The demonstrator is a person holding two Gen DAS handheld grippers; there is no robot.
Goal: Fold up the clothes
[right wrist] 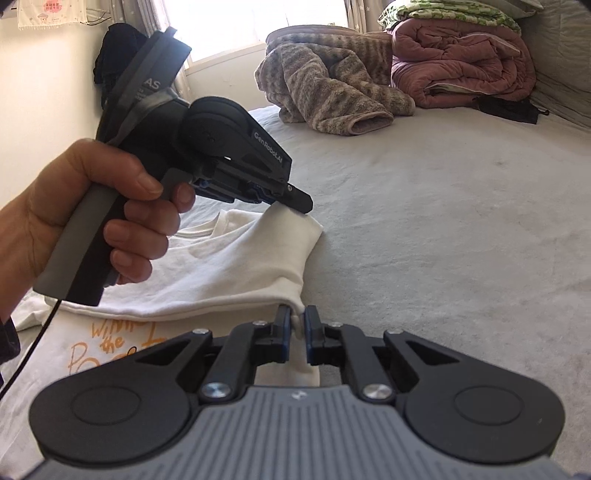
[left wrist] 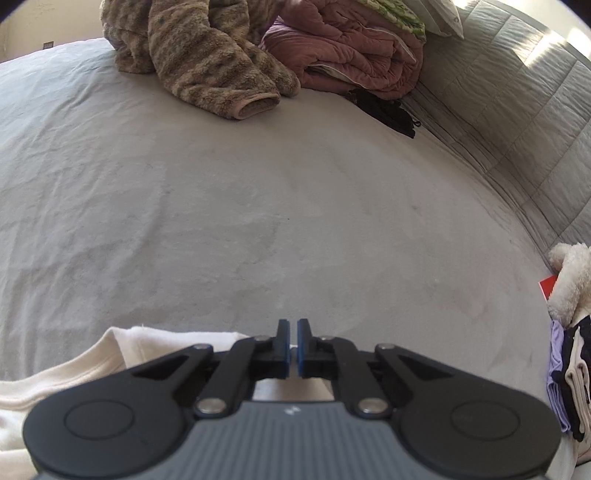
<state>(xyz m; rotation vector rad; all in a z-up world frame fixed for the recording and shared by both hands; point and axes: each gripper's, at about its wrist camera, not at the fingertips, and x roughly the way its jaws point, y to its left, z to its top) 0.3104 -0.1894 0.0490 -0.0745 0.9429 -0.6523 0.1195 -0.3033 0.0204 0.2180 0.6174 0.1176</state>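
The white T-shirt [right wrist: 221, 266] lies on the bed [right wrist: 443, 240] at its near edge, spread flat, with orange lettering on the chest and one sleeve folded back over the body. The left tongs [right wrist: 301, 206] pinch the far corner of that folded sleeve, clenched on the cloth; in the left wrist view their pads [left wrist: 282, 343] stand almost together with only a sliver of white between them. A hand [right wrist: 92, 210] grips the left tool's handle. The right tongs [right wrist: 298, 321] are clenched on the near edge of the same fold, a bunch of white fabric caught between the pads.

Beyond the shirt the grey sheet runs bare across the middle of the bed. Toward the far edge lies a brown striped fleece [right wrist: 325, 92], one cuff pointing this way. Just beside it, in the far right corner, a pink quilt [right wrist: 461, 70] is folded in a heap with a green patterned cover [right wrist: 443, 14] on top and a small black garment [right wrist: 506, 107] at its foot. A grey quilted spread [left wrist: 517, 110] runs along the right edge of the bed. Near that edge, closer in, sit a cream plush [left wrist: 570, 280] and a stack of folded clothes [left wrist: 569, 376].
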